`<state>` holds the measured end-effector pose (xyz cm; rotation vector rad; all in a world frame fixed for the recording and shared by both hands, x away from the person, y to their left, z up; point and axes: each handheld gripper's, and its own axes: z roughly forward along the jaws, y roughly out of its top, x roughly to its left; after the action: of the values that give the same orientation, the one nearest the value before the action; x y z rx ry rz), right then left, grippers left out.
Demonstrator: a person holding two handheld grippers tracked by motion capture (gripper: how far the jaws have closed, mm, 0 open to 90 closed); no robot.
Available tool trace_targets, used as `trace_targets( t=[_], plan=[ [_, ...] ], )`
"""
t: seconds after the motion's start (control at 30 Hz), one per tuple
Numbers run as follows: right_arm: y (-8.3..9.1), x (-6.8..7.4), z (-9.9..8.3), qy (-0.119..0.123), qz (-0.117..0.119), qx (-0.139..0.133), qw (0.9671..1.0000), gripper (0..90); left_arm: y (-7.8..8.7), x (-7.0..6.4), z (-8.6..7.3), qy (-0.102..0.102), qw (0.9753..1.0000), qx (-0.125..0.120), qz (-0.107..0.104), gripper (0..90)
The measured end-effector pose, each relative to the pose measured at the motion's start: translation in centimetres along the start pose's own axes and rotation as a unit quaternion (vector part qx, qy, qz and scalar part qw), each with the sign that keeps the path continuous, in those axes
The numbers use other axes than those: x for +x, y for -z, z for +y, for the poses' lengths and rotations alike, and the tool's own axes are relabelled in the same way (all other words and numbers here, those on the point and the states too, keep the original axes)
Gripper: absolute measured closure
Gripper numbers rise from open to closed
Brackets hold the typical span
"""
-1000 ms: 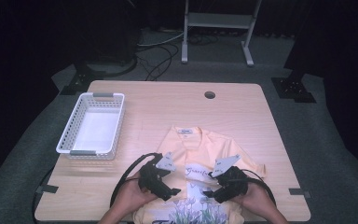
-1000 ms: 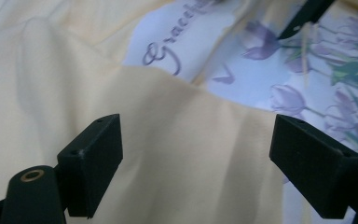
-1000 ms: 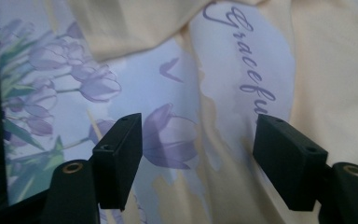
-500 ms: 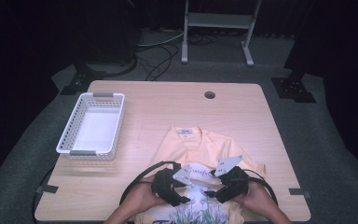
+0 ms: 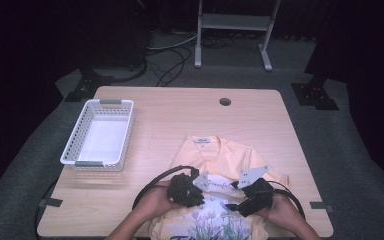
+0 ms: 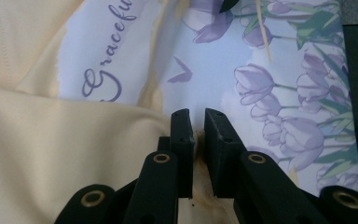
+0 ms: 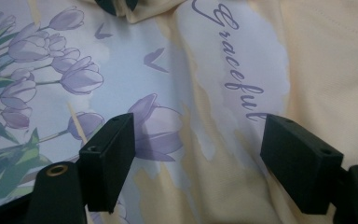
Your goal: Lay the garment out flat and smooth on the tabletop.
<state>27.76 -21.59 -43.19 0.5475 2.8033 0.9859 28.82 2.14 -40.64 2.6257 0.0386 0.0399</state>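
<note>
Our left gripper (image 6: 195,122) had its jaws nearly together, pinching a ridge of the yellow shirt (image 5: 230,155) at the lower middle of its own view. Our right gripper (image 7: 198,158) stood wide apart over the printed word, touching nothing we could confirm. The shirt lay flat at the lower centre of the table (image 5: 180,115), collar pointing to the far edge, with both grippers on its chest.

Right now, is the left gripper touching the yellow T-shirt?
Touching. In the left gripper view, the left gripper has its jaws nearly closed, pinching a fold of the T-shirt between them.
</note>
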Motion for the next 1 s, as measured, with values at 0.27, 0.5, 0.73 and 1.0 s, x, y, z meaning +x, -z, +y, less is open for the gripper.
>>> trace_targets(
  t=[0.27,0.5,0.73,1.0],
  plan=[
    [0.7,-0.4,-0.6,-0.004,-0.002,0.011,0.9999,25.2,1.5,0.7,0.4,-0.011,0.9998,0.005,0.017,81.9],
    [0.9,-0.6,-0.6,-0.005,-0.007,0.027,0.9996,23.0,3.2,1.1,-0.2,-0.013,0.9993,0.010,0.033,82.0],
    [0.9,-0.7,-0.5,-0.005,-0.008,0.030,0.9995,22.2,4.6,1.7,-1.1,-0.011,0.9988,0.011,0.047,81.9],
    [0.8,-0.6,-0.3,-0.014,-0.011,0.039,0.9991,20.7,6.2,2.3,-2.5,-0.004,0.9978,0.015,0.064,81.9]
  ],
)
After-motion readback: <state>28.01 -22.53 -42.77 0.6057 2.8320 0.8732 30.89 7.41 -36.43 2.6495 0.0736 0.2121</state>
